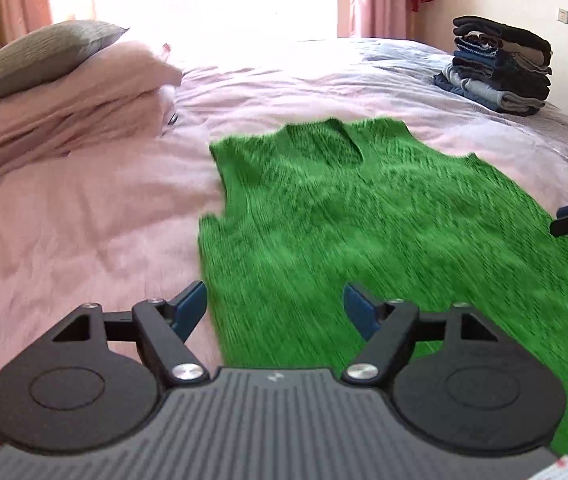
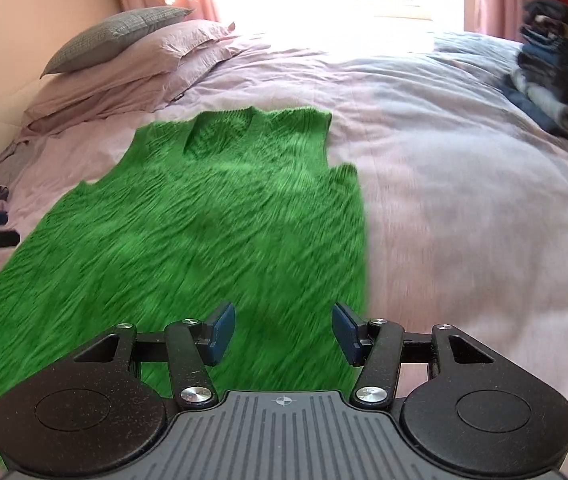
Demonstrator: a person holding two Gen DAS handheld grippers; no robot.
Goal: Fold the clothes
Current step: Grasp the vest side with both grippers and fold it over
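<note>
Left wrist view: left gripper (image 1: 275,307) poised with jaws spread wide and empty, straddling the left side edge of a green knitted vest (image 1: 364,232) near its hem. Vest spread flat, neckline away from the camera, across the middle of a pink-covered bed (image 1: 84,208), laid open presumably so a fold can start from the hem. One blue pad (image 1: 190,308) over bare bedcover, the other over knit, placed as if to take the near-left corner of the garment. Toward the bed's far right corner, a stack of folded dark clothes (image 1: 500,64), likely finished pieces set clear of the working area. Pillows (image 1: 60,80) piled at the far left corner, a grey one on top. Tip of the other tool entering at the right edge, beside the vest's right side.

Right wrist view: right gripper (image 2: 282,330) likewise gaping wide, holding nothing, hovering over the vest's (image 2: 188,232) right side edge near the hem, mirroring its partner for a two-handed lift, by the look of it. Folded stack (image 2: 560,80) blurred at the bed's (image 2: 464,220) far right. Pillows (image 2: 132,56) far left. Motion blur throughout; contact with the fabric impossible to confirm. Fold not yet begun.
</note>
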